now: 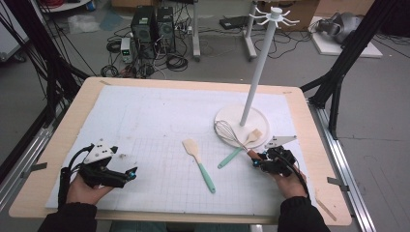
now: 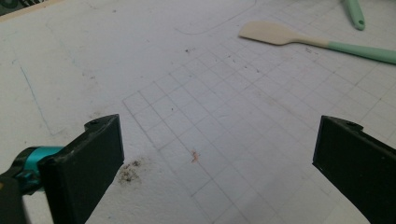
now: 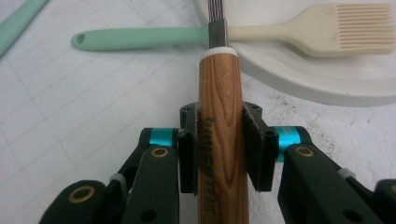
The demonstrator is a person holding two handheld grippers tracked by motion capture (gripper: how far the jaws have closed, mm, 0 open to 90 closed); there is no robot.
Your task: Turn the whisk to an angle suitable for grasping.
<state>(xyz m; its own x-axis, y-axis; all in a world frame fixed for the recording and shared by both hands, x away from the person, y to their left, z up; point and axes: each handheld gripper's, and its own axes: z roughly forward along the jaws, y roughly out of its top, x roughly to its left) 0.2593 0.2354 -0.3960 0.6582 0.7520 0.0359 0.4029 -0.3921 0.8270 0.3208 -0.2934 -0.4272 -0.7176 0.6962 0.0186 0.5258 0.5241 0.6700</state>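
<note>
Wooden whisk handle [image 3: 219, 140] clamped between right tongs [image 3: 219, 154]

Glossy grained wood whisk handle [image 3: 219, 140], metal wires [image 1: 225, 130].

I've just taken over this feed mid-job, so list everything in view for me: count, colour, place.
whisk: 1, wire head with wooden handle, head over the stand's base, handle clamped in the right tongs
pastry brush: 1, cream head, mint handle, bristles lying on the stand's base
spatula: 1, cream blade, mint handle, mat centre
hook stand: 1, white, right rear of mat
mat: 1, white, gridded, covering the table
table: 1, light wood
computer towers: 2, black, floor behind the table
left tongs: black, open, over bare mat
right tongs: black, shut on the whisk handle
</note>
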